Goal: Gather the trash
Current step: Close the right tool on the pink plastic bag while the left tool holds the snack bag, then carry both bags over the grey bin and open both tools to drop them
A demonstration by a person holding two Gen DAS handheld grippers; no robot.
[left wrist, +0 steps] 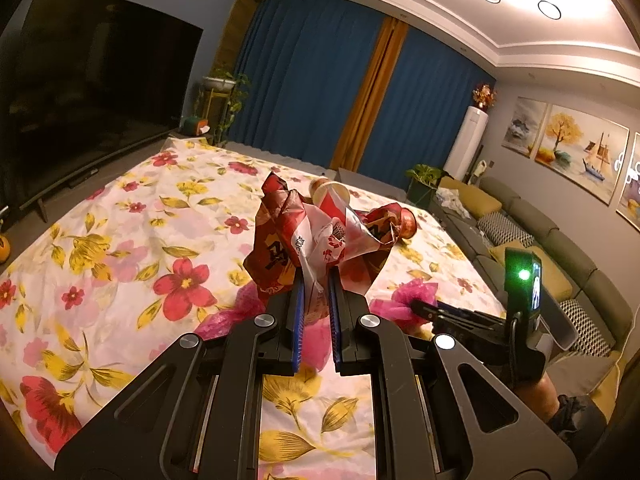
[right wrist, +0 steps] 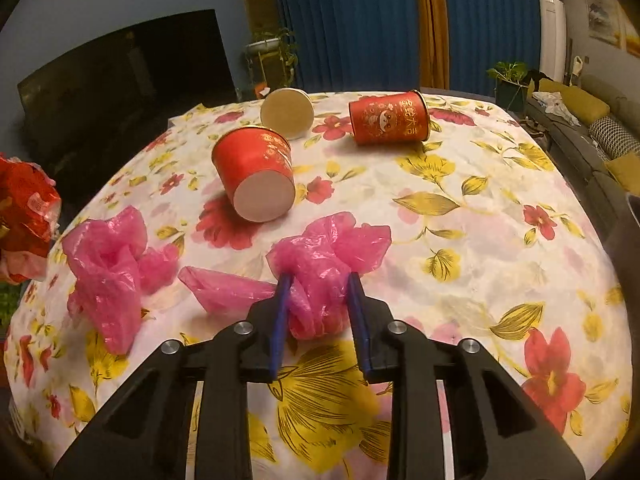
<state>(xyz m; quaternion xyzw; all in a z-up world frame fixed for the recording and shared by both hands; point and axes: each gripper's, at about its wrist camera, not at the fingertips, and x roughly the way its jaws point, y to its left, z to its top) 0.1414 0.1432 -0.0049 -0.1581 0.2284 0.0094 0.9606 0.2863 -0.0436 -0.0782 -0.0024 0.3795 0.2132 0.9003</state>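
Observation:
My left gripper [left wrist: 316, 276] is shut on a crumpled red and white wrapper [left wrist: 304, 236] and holds it above the flowered tablecloth [left wrist: 120, 240]. The wrapper also shows at the left edge of the right wrist view [right wrist: 24, 208]. My right gripper [right wrist: 318, 278] is closed around a bunch of a pink plastic bag [right wrist: 328, 256] lying on the cloth; it shows in the left wrist view [left wrist: 404, 306] too. A second pink bag [right wrist: 108, 264] lies to the left. Two red paper cups [right wrist: 256, 168] [right wrist: 388, 118] lie on their sides further back.
A round beige lid [right wrist: 287, 113] stands behind the near cup. A dark TV [left wrist: 88, 80] is at left, blue curtains [left wrist: 320, 80] behind, and a sofa [left wrist: 540, 248] along the right of the table.

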